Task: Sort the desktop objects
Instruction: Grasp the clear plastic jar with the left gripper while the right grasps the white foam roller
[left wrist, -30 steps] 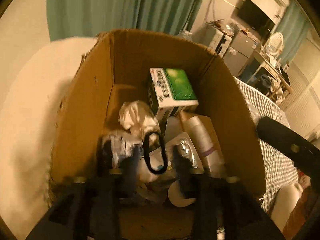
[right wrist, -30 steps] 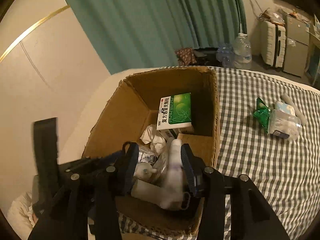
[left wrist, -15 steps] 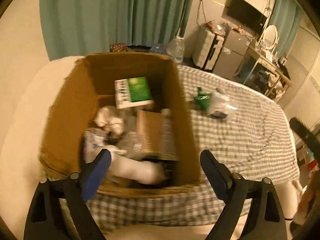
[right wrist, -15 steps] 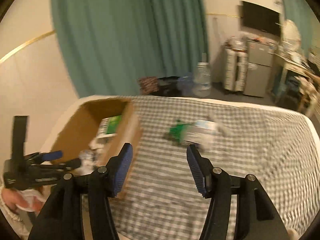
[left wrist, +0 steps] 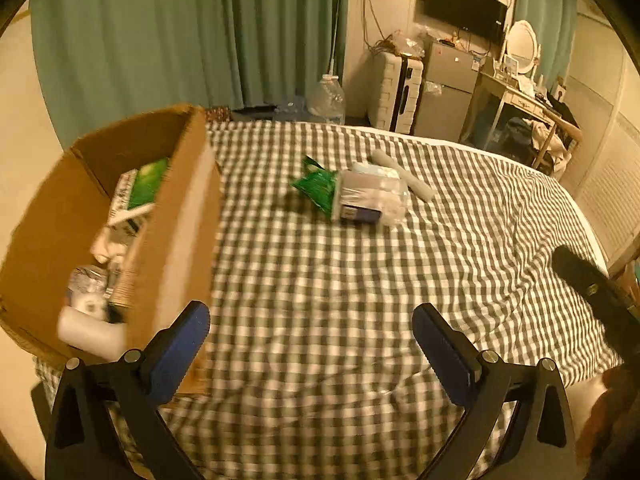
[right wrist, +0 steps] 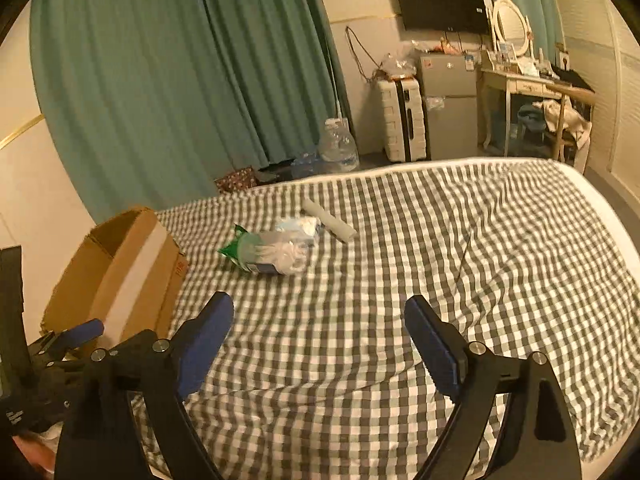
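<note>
A brown cardboard box point(left wrist: 172, 240) stands at the left of the checked bed; it holds a green and white carton point(left wrist: 142, 186), a white bottle point(left wrist: 90, 334) and other small items. The box also shows in the right wrist view point(right wrist: 132, 268). On the bedspread lie a green packet point(left wrist: 316, 190), a clear-wrapped pack point(left wrist: 370, 200) and a grey tube point(left wrist: 402, 174); they also show in the right wrist view: packet point(right wrist: 230, 250), pack point(right wrist: 280, 254), tube point(right wrist: 330, 224). My left gripper point(left wrist: 310, 338) is open and empty beside the box. My right gripper point(right wrist: 318, 330) is open and empty over the bedspread.
The checked bedspread point(right wrist: 440, 264) covers the bed. Behind it hang green curtains point(right wrist: 180, 80); a water jug point(right wrist: 338, 150), a white suitcase point(right wrist: 402, 118), a small fridge point(right wrist: 450, 96) and a desk point(right wrist: 532, 92) stand along the back wall.
Both grippers have pulled back from the box and opened. The white bottle from the right gripper and the items from the left gripper now lie in the box. Both views swung right.
</note>
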`<act>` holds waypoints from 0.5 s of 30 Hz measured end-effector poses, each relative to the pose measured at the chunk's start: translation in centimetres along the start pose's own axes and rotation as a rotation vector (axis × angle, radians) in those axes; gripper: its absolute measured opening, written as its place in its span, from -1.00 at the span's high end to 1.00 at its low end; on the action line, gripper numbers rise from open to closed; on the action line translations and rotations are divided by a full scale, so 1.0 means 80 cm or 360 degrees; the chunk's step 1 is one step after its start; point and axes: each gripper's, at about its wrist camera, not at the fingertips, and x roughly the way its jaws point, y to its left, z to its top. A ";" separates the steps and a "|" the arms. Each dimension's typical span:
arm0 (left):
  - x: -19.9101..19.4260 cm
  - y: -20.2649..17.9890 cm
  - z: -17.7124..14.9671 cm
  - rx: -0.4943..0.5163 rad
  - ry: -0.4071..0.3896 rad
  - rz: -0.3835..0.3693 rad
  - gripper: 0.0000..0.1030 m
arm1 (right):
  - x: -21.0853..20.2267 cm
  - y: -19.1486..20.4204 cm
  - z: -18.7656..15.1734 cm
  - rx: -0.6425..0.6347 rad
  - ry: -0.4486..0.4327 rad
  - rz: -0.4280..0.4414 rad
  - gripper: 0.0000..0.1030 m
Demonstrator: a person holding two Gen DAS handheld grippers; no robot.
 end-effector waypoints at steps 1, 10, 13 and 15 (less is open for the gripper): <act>0.004 -0.005 0.000 -0.0012 0.0000 -0.0025 -1.00 | 0.010 -0.008 -0.001 0.0018 0.0025 -0.0005 -0.70; 0.090 -0.045 0.027 0.0048 0.0070 -0.0107 -1.00 | 0.069 -0.057 0.004 0.0147 0.0153 0.0047 -0.70; 0.120 -0.047 0.041 0.0062 0.0086 -0.0121 -1.00 | 0.090 -0.075 0.010 0.0210 0.0174 0.0043 -0.70; 0.138 -0.049 0.053 0.0075 0.0067 -0.0141 -1.00 | 0.102 -0.090 0.015 0.0301 0.0179 0.0055 -0.70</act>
